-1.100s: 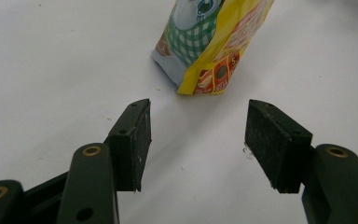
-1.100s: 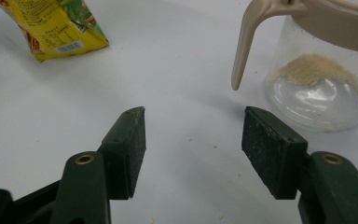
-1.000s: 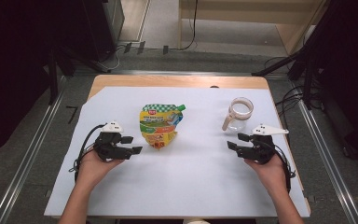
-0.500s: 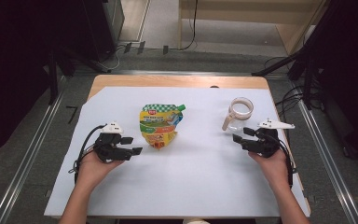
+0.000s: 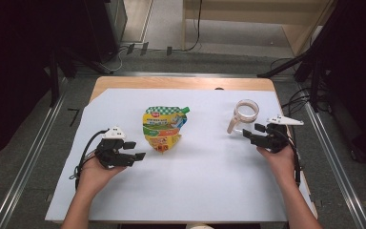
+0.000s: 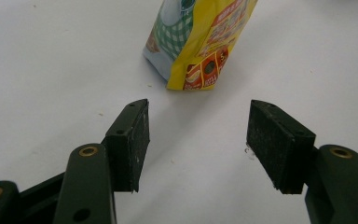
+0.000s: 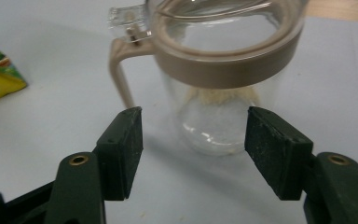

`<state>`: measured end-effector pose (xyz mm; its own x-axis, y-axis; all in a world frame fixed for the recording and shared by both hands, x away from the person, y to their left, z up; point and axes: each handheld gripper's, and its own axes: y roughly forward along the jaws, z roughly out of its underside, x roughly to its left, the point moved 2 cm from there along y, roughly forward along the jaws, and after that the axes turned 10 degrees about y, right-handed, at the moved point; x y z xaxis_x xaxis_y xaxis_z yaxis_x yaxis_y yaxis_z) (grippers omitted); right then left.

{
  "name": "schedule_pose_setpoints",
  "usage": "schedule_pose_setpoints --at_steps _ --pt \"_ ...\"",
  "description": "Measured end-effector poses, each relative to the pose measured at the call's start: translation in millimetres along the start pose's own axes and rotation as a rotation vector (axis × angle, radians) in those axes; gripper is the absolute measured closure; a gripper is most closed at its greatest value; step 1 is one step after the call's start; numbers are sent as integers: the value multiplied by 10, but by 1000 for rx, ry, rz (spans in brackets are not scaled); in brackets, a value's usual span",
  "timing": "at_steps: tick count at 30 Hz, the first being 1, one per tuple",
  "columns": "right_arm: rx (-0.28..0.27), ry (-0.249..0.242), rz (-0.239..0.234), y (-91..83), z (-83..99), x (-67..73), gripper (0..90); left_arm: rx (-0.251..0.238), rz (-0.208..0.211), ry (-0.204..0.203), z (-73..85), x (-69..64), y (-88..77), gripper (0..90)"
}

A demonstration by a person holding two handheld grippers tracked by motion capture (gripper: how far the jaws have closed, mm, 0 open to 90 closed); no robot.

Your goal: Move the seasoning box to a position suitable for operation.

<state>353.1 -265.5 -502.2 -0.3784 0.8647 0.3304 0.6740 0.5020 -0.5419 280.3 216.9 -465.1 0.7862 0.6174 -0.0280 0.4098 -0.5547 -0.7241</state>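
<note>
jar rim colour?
Beige-brown band on the clear jar, handle the same colour; best in the right gripper view.

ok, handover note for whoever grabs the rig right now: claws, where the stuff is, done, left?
Left claw: open, nothing in it, low over the white sheet, pointing at the bottom end of the pouch with a gap between.
Right claw: jaws have just been opening, nothing gripped; it faces the jar, close to it, pads either side of the jar's base line but not touching.
Pouch lies flat mid-table. Jar stands upright at the right, handle toward the pouch, a little pale powder at the bottom.
Done: nothing picked up.
Left: probably grip the jar and the pouch.
</note>
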Motion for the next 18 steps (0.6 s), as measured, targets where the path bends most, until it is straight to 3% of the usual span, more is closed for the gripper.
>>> schedule_pose_setpoints --at_steps 4,8,18 --pt "22 -7 25 79 -56 -71 334 -1 -2 2 7 1 -11 397" --pt "24 17 7 162 -110 -119 254 4 -3 2 13 2 -9 396" --pt "-5 -34 50 420 -129 -77 123 13 5 5 11 -19 20 396"
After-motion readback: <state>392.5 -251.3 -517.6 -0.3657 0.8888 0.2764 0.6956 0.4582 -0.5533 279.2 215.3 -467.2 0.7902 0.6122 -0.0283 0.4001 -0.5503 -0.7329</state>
